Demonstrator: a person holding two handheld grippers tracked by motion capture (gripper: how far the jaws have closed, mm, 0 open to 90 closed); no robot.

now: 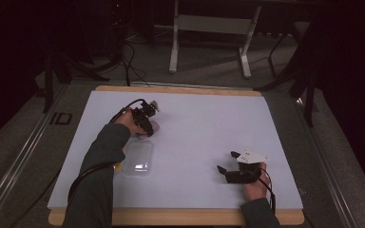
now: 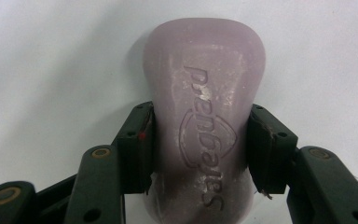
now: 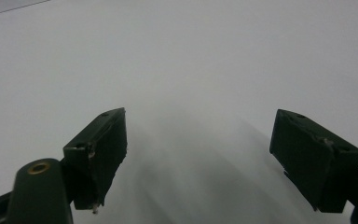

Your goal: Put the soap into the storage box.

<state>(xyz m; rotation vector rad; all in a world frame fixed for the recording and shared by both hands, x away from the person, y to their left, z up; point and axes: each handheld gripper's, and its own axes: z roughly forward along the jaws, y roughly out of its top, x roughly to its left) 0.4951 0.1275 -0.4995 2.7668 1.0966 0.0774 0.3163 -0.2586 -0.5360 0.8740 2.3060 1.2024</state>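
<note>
A white sheet covers the bench (image 1: pixel 209 128). Near its left front lies a clear plastic tray (image 1: pixel 138 158). Just beyond the tray, the left tongs (image 2: pixel 200 149) clamp a pale lilac soap bar (image 2: pixel 205 116) by its sides against the sheet. The right tongs (image 3: pixel 198 154) rest wide apart, gripping nothing, at the right front.

The left forearm reaches forward over the table's left half, and the left gripper (image 1: pixel 148 124) points down with its jaws clamped from both sides on the bar of soap (image 2: pixel 204 121). The right hand (image 1: pixel 255 183) rests low near the front right, sleeve just entering the high view. The right gripper (image 1: pixel 228 162) lies about level, aimed leftward, its jaws spread wide with nothing between them.
</note>
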